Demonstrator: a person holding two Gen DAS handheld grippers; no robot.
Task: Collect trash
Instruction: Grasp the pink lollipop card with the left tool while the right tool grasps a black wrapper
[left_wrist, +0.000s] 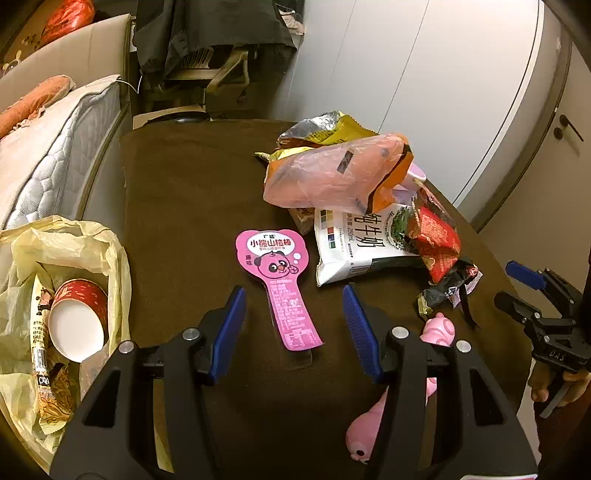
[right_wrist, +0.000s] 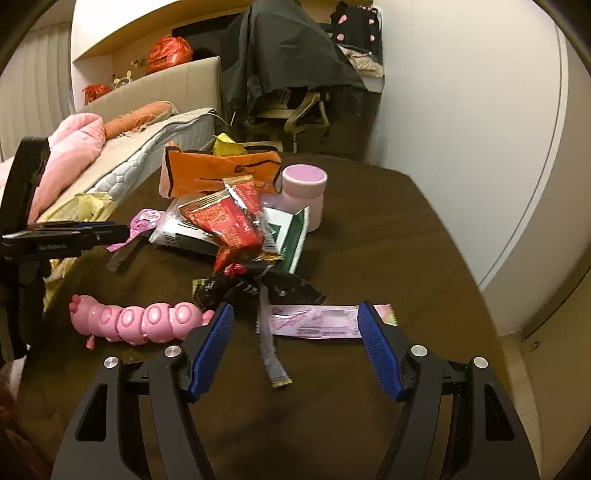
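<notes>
My left gripper (left_wrist: 293, 291) hangs open over a brown table (left_wrist: 192, 192), its blue fingers either side of a pink bear-shaped wrapper (left_wrist: 277, 273) lying flat, not touching it. A heap of trash lies beyond: an orange plastic bag (left_wrist: 332, 173), a white milk pouch (left_wrist: 351, 240), a red wrapper (left_wrist: 436, 240). My right gripper (right_wrist: 295, 314) is open too, nothing between its pads. Just ahead of it lie a pink flat wrapper (right_wrist: 314, 319), a grey strip (right_wrist: 269, 350) and a black wrapper (right_wrist: 255, 284).
A yellow trash bag (left_wrist: 66, 236) with a red paper cup (left_wrist: 79, 317) hangs at the table's left edge. A pink caterpillar toy (right_wrist: 140, 321) lies on the table, and a pink jar (right_wrist: 304, 192) stands behind the heap. A bed (left_wrist: 48, 155) runs along the left.
</notes>
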